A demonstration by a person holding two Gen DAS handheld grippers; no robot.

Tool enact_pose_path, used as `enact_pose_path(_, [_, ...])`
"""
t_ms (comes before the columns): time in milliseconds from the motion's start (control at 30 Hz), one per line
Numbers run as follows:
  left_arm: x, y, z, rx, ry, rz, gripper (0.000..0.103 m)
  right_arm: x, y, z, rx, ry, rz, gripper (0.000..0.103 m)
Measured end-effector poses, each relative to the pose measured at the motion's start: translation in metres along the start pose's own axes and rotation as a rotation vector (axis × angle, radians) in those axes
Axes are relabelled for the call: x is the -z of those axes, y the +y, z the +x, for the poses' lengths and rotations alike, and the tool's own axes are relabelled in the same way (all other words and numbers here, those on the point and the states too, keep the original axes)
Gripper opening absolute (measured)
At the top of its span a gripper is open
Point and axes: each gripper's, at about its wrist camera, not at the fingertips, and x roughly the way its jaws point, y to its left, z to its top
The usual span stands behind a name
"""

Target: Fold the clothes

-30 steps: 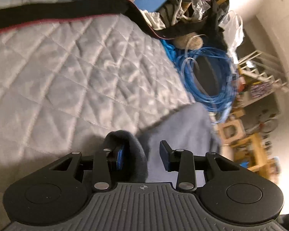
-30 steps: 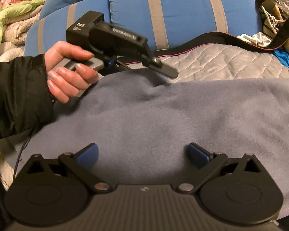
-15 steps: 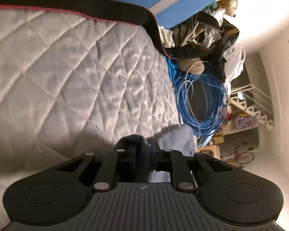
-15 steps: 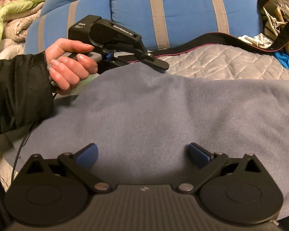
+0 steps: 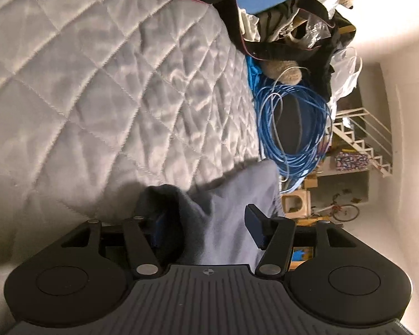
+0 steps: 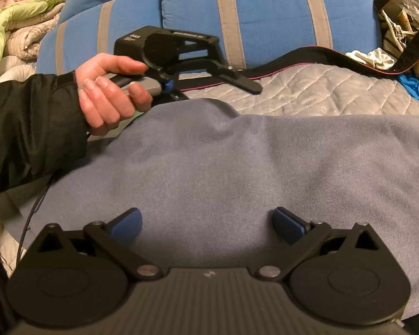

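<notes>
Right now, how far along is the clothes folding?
Early, it seems. The blue-grey garment lies spread over the quilted bed cover, with no finished fold visible. In hand: the left gripper is open with a bunched cloth edge between its fingers, not clamped. The right gripper hovers open over the middle. Most folding remains.
</notes>
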Motion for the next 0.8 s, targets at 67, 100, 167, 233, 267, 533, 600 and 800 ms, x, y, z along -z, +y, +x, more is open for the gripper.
enact_pose_path(67, [-0.002, 0.000, 0.004, 0.005, 0.006, -0.011, 0.055, 0.000, 0.000, 0.000, 0.000, 0.001, -0.004, 0.102])
enact_pose_path(100, [-0.003, -0.001, 0.006, 0.005, 0.007, -0.015, 0.055, 0.001, 0.001, 0.000, 0.001, 0.002, -0.006, 0.102])
enact_pose_path(167, [-0.004, -0.001, 0.006, 0.020, -0.004, -0.020, 0.054, 0.001, 0.001, 0.000, 0.003, 0.002, -0.012, 0.102])
enact_pose_path(233, [-0.003, 0.000, 0.003, 0.022, -0.029, -0.019, 0.037, 0.002, 0.003, 0.000, 0.007, 0.004, -0.021, 0.102])
enact_pose_path(267, [-0.003, 0.000, 0.000, 0.015, -0.044, -0.018, 0.029, 0.002, 0.004, 0.000, 0.011, 0.004, -0.026, 0.102])
enact_pose_path(533, [0.000, -0.003, -0.015, -0.052, -0.106, 0.024, 0.004, -0.008, -0.029, -0.066, 0.063, -0.152, 0.094, 0.102])
enact_pose_path(600, [0.001, -0.005, -0.018, -0.057, -0.106, 0.039, 0.004, -0.009, -0.054, -0.103, 0.181, -0.226, 0.172, 0.102])
enact_pose_path(800, [0.003, -0.010, -0.020, -0.075, -0.104, 0.052, 0.004, 0.009, -0.160, -0.159, 0.440, -0.277, 0.507, 0.089])
